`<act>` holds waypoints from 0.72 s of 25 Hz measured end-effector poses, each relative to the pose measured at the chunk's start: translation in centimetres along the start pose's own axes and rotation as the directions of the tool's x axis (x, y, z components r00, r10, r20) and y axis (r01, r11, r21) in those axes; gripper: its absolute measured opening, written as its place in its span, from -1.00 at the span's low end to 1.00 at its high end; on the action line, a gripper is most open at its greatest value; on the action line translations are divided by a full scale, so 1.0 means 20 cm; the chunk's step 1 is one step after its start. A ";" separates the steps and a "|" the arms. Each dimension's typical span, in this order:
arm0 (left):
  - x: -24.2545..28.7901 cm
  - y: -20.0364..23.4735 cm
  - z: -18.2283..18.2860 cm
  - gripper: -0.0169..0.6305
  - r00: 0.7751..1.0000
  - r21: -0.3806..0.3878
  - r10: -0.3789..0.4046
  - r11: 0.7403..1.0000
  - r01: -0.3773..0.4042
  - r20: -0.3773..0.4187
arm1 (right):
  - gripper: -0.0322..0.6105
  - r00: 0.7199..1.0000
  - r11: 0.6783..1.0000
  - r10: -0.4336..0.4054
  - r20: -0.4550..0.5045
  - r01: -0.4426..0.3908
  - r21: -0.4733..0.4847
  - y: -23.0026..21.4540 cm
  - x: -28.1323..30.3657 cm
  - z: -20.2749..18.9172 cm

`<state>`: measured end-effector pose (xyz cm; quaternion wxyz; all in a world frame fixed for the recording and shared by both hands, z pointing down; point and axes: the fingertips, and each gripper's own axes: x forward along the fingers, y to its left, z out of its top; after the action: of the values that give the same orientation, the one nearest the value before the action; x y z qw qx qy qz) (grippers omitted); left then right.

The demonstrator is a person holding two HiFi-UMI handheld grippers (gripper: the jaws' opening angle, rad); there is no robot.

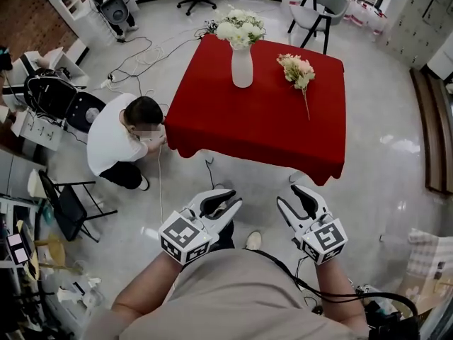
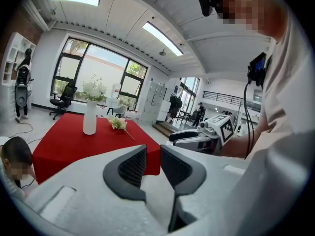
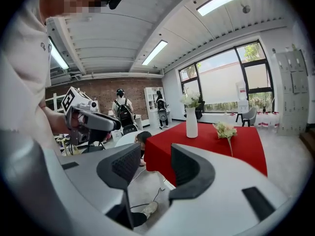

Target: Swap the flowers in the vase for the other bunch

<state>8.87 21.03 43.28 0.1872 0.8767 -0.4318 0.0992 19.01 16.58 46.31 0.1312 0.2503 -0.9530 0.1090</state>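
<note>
Both pairs of tongs hang in front of the wearer's waist, out over the pale floor and well short of the bench [image 1: 262,129] with its red cloth. The left tongs [image 1: 232,200] stand a narrow slit apart with nothing between the pads; in the left gripper view [image 2: 153,150] only the cloth and the floor show through the gap. The right tongs [image 1: 295,197] stand open a little wider and are just as empty, and in the right gripper view [image 3: 155,151] the bench edge and the floor show between them.

On the bench the white vase [image 1: 242,66] stands upright near the far edge, with a full head of white flowers [image 1: 239,27] in it. The loose bunch [image 1: 297,69] of pale pink and cream blooms lies flat on the cloth to the right of the vase, apart from it, its stem pointing towards the near edge.

A crouching person [image 1: 117,144] in a white top is at the bench's left corner, with cables [image 1: 141,59] trailing across the floor behind.
</note>
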 end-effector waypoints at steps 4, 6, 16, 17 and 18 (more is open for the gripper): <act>0.10 0.24 0.10 -0.73 1.000 0.027 -0.021 0.999 0.021 0.017 | -0.25 0.999 0.999 -0.038 0.002 0.038 -0.016 -0.16 0.25 0.11; 0.14 0.39 0.19 -0.73 0.999 0.037 -0.037 0.999 0.036 0.022 | -0.22 0.998 0.998 -0.069 0.010 0.069 0.002 -0.26 0.40 0.20; 0.19 0.96 0.44 -0.93 0.987 0.094 -0.160 0.982 0.161 -0.019 | 0.08 0.983 0.985 -0.170 0.070 0.168 0.024 -0.67 1.18 0.62; 0.20 1.00 0.45 -0.93 0.984 0.103 -0.173 0.979 0.175 -0.032 | 0.14 0.981 0.984 -0.176 0.080 0.175 0.027 -0.71 1.25 0.66; 0.20 1.04 0.46 -0.93 0.983 0.108 -0.179 0.977 0.182 -0.040 | 0.19 0.979 0.983 -0.181 0.089 0.180 0.027 -0.76 1.32 0.70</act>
<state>-5.07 2.69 41.37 0.1526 0.9199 -0.3413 0.1187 1.72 -12.00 43.24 0.0944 0.3417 -0.9303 0.0943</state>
